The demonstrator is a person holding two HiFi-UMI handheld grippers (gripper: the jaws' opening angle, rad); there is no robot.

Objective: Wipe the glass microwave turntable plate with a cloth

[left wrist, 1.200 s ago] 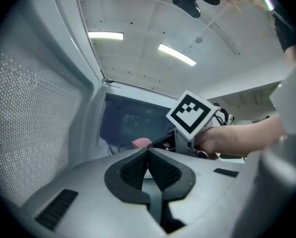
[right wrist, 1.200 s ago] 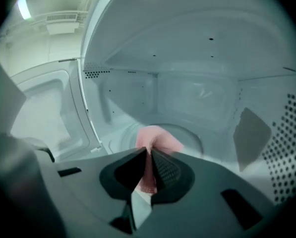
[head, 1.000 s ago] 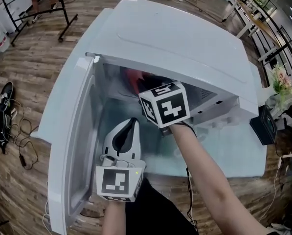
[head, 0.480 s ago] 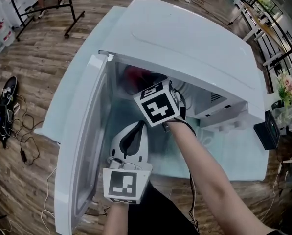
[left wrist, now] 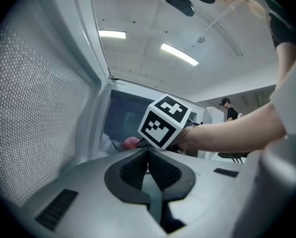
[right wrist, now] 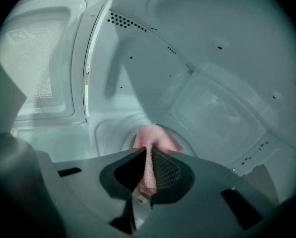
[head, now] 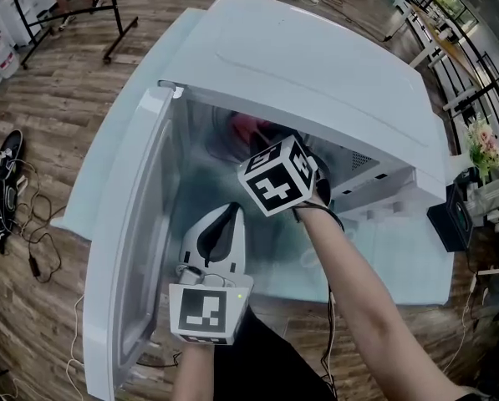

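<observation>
My right gripper point(right wrist: 148, 151) reaches into the white microwave's point(head: 316, 65) cavity and is shut on a pink cloth point(right wrist: 154, 138). The cloth's free end lies bunched on the round glass turntable plate point(right wrist: 113, 132) on the cavity floor. From the head view the cloth point(head: 247, 128) shows just past the right gripper's marker cube point(head: 278, 175); the jaw tips are hidden behind that cube. My left gripper point(head: 230, 209) hovers outside the opening, shut, with nothing in it, pointing toward the cavity. In the left gripper view the cloth point(left wrist: 131, 143) peeks out beside the cube point(left wrist: 165, 121).
The microwave door point(head: 132, 249) stands swung open at the left, close beside the left gripper. The control panel side point(head: 383, 186) is at the right. Cables point(head: 15, 224) lie on the wooden floor at the left. A person point(left wrist: 231, 112) stands far off.
The right gripper and the pink cloth have shifted slightly to the right inside the cavity. The left gripper stays shut in front of the opening.
</observation>
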